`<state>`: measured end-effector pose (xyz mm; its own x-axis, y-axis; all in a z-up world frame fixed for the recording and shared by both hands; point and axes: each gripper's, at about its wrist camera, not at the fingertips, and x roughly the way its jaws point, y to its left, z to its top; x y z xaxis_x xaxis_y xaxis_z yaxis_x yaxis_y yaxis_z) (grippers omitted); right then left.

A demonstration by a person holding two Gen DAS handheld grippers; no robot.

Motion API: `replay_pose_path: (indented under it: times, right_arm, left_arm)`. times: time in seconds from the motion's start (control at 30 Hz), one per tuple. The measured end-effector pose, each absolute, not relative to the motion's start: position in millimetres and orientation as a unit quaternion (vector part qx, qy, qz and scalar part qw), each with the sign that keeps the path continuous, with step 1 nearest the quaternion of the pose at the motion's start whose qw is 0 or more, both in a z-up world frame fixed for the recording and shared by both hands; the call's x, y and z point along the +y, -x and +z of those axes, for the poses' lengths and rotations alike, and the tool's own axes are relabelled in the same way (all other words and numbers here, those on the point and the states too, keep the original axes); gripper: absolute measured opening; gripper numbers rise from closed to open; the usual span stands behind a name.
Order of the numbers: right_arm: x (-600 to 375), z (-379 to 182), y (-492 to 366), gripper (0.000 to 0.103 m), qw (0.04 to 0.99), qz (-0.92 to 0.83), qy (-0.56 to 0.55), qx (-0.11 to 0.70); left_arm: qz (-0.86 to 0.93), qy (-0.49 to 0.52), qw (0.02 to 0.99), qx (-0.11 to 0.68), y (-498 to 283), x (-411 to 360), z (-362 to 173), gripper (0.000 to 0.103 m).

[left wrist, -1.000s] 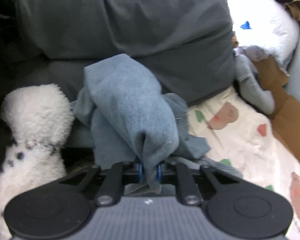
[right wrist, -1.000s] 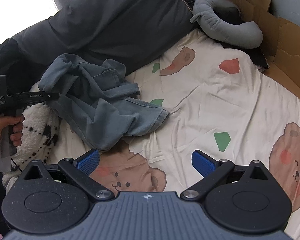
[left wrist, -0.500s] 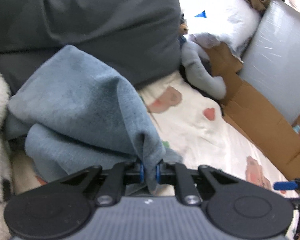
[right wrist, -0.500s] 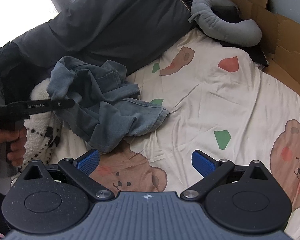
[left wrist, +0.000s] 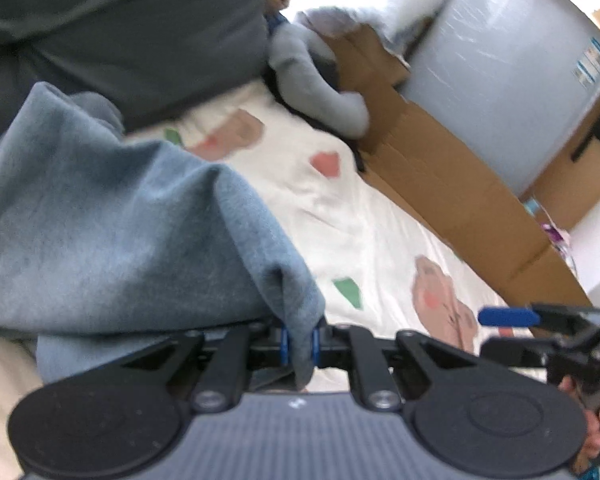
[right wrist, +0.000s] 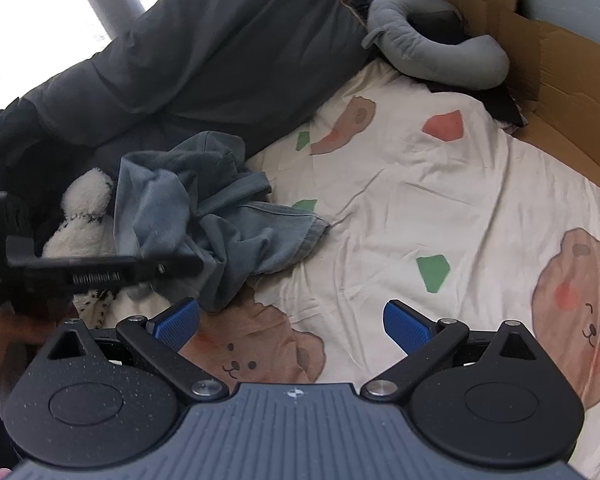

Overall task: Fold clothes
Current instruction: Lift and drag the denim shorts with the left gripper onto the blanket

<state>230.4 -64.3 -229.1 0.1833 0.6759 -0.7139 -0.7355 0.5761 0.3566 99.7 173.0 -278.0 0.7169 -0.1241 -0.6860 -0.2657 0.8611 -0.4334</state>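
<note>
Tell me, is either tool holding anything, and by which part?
The left tool pinches the blue garment by a bunched fold at its edge. The right tool is open over the sheet, holding nothing.

Each black tool (right wrist: pixel 292 320) has blue pads (right wrist: pixel 406 326) and silver screws (right wrist: pixel 382 387).

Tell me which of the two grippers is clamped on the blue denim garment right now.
The left gripper: its pads pinch a fold of the blue denim garment. The right gripper stands open over the bear-print sheet, holding nothing.
</note>
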Motion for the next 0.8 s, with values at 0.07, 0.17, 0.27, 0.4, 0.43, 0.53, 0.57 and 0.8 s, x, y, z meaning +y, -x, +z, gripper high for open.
replay_pose_path:
  times: [0.07, 0.17, 0.27, 0.4, 0.43, 0.53, 0.57, 0.8]
  right_arm:
    - [-71.0, -231.0, -232.7, 0.1, 0.771, 0.453, 0.028, 0.447]
    - [-82.1, -235.5, -235.0, 0.1, 0.773, 0.442, 0.014, 0.455]
    - [-93.8, -241.0, -234.2, 0.1, 0.775, 0.433, 0.005, 0.46]
    - [-110.0, -250.2, -234.2, 0.1, 0.779, 0.418, -0.009, 0.466]
    - [-114.7, -252.0, -234.4, 0.1, 0.781, 0.415, -0.013, 0.466]
    - [-131.1, -257.4, -235.4, 0.1, 0.788, 0.402, -0.024, 0.465]
    - [-137.6, -259.5, -235.8, 0.1, 0.791, 0.396, -0.027, 0.465]
    - [-179.2, -278.5, -235.5, 0.1, 0.804, 0.361, -0.055, 0.47]
  left_arm:
    - [0.032, 0.266, 0.885, 0.38, -101.7, 165.7, -283.8, 0.011]
    - [0.014, 0.264, 0.886, 0.381, -105.9, 153.5, -286.0, 0.011]
    - [-0.011, 0.259, 0.886, 0.384, -115.3, 139.0, -287.1, 0.011]
    - [-0.049, 0.261, 0.882, 0.389, -128.0, 116.7, -291.1, 0.01]
    - [-0.059, 0.26, 0.88, 0.392, -131.1, 109.8, -292.7, 0.01]
    - [-0.082, 0.259, 0.874, 0.403, -140.9, 88.8, -299.6, 0.01]
    - [-0.087, 0.258, 0.872, 0.407, -143.3, 82.8, -302.0, 0.01]
    - [-0.116, 0.25, 0.863, 0.422, -157.1, 47.9, -310.2, 0.011]
